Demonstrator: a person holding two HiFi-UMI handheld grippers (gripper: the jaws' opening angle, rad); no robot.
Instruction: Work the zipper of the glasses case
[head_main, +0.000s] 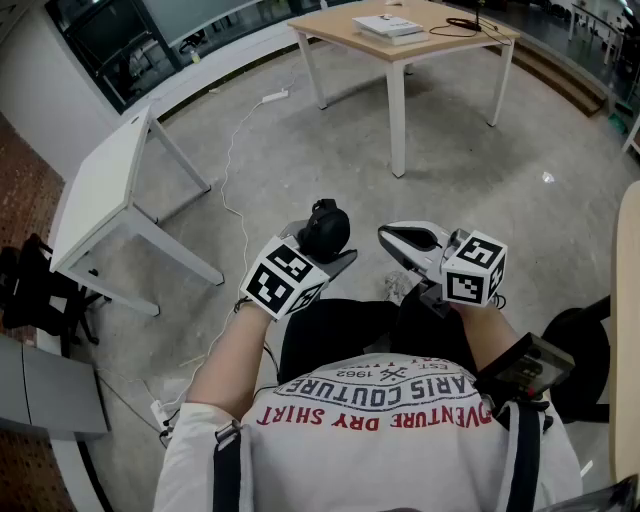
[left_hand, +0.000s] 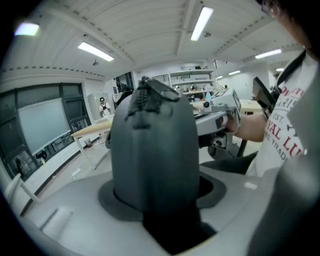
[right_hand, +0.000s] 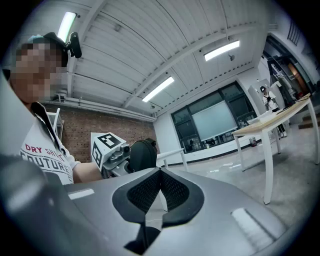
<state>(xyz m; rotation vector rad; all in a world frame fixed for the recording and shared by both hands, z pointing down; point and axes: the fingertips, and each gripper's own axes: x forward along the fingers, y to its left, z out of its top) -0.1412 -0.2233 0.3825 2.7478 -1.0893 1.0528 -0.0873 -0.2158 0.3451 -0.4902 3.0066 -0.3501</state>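
**Item 1: glasses case** (head_main: 325, 230). Dark, hard-shelled, rounded. It is held in mid-air in front of the person's lap, over the concrete floor (head_main: 300, 140), and rests on no worktop. In the left gripper view it stands upright with one end up. The zipper (left_hand: 145, 96) runs over that top end, facing out. This pose likely keeps the zipper track clear for the other tool. The shell looks shut. Its contents are not visible, and the pull tab cannot be picked out with certainty.

**Item 2: left gripper** (head_main: 325, 248). The jaws are clamped on the lower body of the glasses case, gripping the shell rather than the zipper. It appears to serve as the holder.

**Item 3: right gripper** (head_main: 388, 238). The jaws are pressed together with nothing between them, as the right gripper view confirms. It sits at 3 o'clock of the case, near it but not touching, with its tips turned toward it. It probably has to part its jaws and find the pull next, and a small tab on a curved end could slip.

**Item 4: wooden worktop** (head_main: 340, 30). At 12 to 1 o'clock, well apart. It carries a flat white stack and a dark cable.

**Item 5: white table** (head_main: 95, 190). At 10 o'clock, well apart.
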